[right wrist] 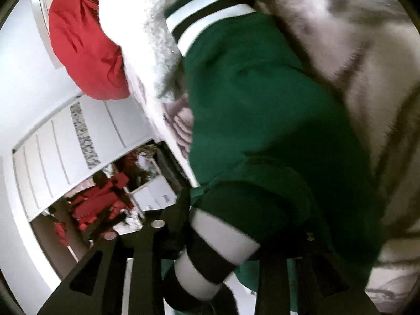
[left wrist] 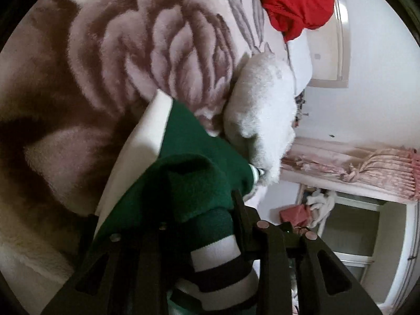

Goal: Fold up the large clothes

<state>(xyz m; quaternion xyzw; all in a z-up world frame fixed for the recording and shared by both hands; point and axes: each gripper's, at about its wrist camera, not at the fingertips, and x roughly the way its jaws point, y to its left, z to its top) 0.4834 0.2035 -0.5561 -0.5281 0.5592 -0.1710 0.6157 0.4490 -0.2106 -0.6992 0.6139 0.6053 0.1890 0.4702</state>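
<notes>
Pinching striped cuff fabric, the left gripper [left wrist: 207,225] has its fingers pressed onto the green varsity jacket [left wrist: 189,173] at lower centre of its view. Right gripper [right wrist: 236,233] is clamped on the same garment's striped ribbing at lower centre. The jacket's long axis runs from there up toward a striped cuff [right wrist: 210,13] at top centre. It lies over a rose-patterned fleece blanket [left wrist: 110,60], just beside a white fluffy pillow [left wrist: 262,110]. Red garment [left wrist: 296,0] sits upper right.
</notes>
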